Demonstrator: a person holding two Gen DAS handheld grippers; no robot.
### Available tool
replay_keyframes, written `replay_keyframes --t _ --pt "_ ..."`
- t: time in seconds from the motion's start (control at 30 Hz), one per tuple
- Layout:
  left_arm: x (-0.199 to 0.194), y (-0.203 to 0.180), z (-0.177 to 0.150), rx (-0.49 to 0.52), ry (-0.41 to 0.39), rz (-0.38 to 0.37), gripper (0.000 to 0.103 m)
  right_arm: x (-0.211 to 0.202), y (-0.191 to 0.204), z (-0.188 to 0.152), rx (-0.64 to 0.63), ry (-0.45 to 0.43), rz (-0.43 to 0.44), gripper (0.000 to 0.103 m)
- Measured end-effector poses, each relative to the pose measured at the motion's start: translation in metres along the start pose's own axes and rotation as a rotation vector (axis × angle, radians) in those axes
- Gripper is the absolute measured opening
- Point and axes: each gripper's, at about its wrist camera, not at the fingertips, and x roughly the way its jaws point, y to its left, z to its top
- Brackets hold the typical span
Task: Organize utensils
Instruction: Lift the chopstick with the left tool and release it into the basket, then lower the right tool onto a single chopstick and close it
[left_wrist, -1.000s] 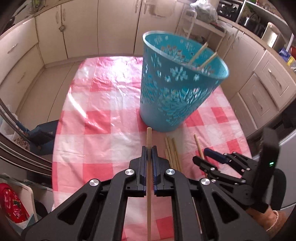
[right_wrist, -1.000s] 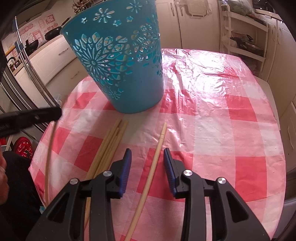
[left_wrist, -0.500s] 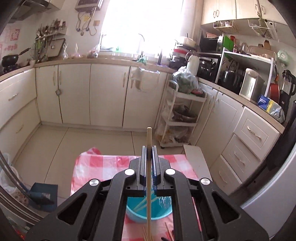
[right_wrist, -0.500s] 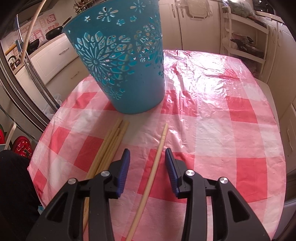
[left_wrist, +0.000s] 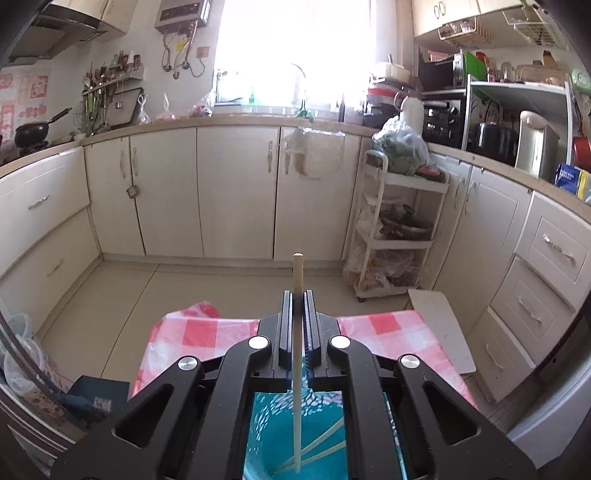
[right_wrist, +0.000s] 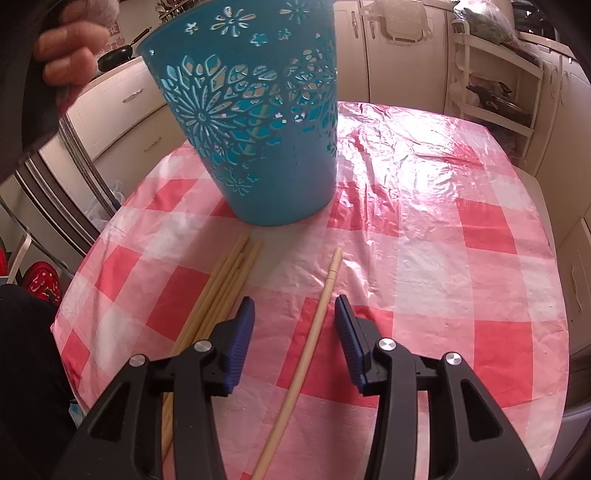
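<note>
My left gripper (left_wrist: 297, 295) is shut on a wooden chopstick (left_wrist: 297, 387), held above the blue cut-out basket (left_wrist: 266, 424); the stick's lower end hangs inside the basket, where two more chopsticks lie. In the right wrist view the same basket (right_wrist: 258, 122) stands on the red-checked tablecloth (right_wrist: 424, 229). My right gripper (right_wrist: 294, 310) is open, low over the table, with a single chopstick (right_wrist: 314, 332) lying between its fingers. A bundle of several chopsticks (right_wrist: 218, 291) lies just left of it.
A hand (right_wrist: 70, 48) holding the left gripper shows at the upper left of the right wrist view. Kitchen cabinets (left_wrist: 236, 192) and a white trolley (left_wrist: 395, 236) stand beyond the table's far edge. A fridge (right_wrist: 55, 192) is left of the table.
My left gripper rose and tilted up with its chopstick, ending above the basket with the stick's lower end inside. My right gripper crept slightly forward along the single chopstick.
</note>
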Motion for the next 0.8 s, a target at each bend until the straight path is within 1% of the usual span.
replay_keyframes --t 0.1,0.13,0.17,0.2,0.23,0.27,0.3,0.37,0.4,0.43,0.47,0.53,0.57,0.63,0.73,0.8 --pt "0.008 0.005 -0.018 0.010 0.072 0.012 0.008 0.000 0.000 0.000 -0.004 0.000 -0.002 0.045" --pt "0.006 0.008 -0.022 0.008 0.083 0.019 0.015 0.000 0.000 0.000 -0.007 0.000 0.000 0.045" --pt "0.002 0.011 -0.027 0.006 0.088 0.027 0.030 0.000 0.000 0.000 -0.010 0.001 0.003 0.045" --pt "-0.004 0.016 -0.029 -0.001 0.089 0.039 0.039 0.000 0.000 0.000 -0.008 -0.001 0.006 0.045" --pt "-0.012 0.021 -0.033 -0.009 0.081 0.048 0.053 0.000 -0.001 0.000 -0.007 -0.002 0.008 0.045" --pt "-0.022 0.027 -0.036 -0.019 0.065 0.059 0.061 -0.001 -0.001 -0.001 -0.004 -0.002 0.011 0.045" --pt "-0.033 0.032 -0.040 -0.025 0.051 0.068 0.064 -0.001 -0.002 0.000 0.003 -0.003 0.017 0.045" --pt "-0.050 0.044 -0.046 -0.030 0.037 0.080 0.073 -0.002 -0.006 0.000 0.031 0.001 0.036 0.045" --pt "-0.058 0.049 -0.049 -0.033 0.029 0.090 0.076 -0.002 -0.009 0.001 0.050 0.005 0.046 0.044" --pt "-0.066 0.056 -0.054 -0.041 0.018 0.103 0.080 -0.003 -0.012 0.001 0.066 0.007 0.050 0.042" --pt "-0.072 0.064 -0.058 -0.053 0.012 0.112 0.081 -0.004 -0.013 0.001 0.074 0.009 0.046 0.039" --pt "-0.078 0.082 -0.069 -0.099 0.016 0.122 0.082 -0.005 -0.015 0.000 0.076 0.012 0.026 0.031" --pt "-0.077 0.091 -0.075 -0.132 0.029 0.123 0.082 -0.005 -0.015 0.000 0.073 0.015 0.018 0.030" --pt "-0.072 0.109 -0.085 -0.200 0.070 0.127 0.082 -0.004 -0.013 0.002 0.060 0.025 -0.014 0.022" --pt "-0.063 0.125 -0.094 -0.274 0.117 0.128 0.082 -0.001 -0.004 0.006 0.016 0.045 -0.079 0.021" --pt "-0.063 0.130 -0.095 -0.279 0.113 0.140 0.082 0.003 0.002 0.010 -0.016 0.058 -0.117 0.021"
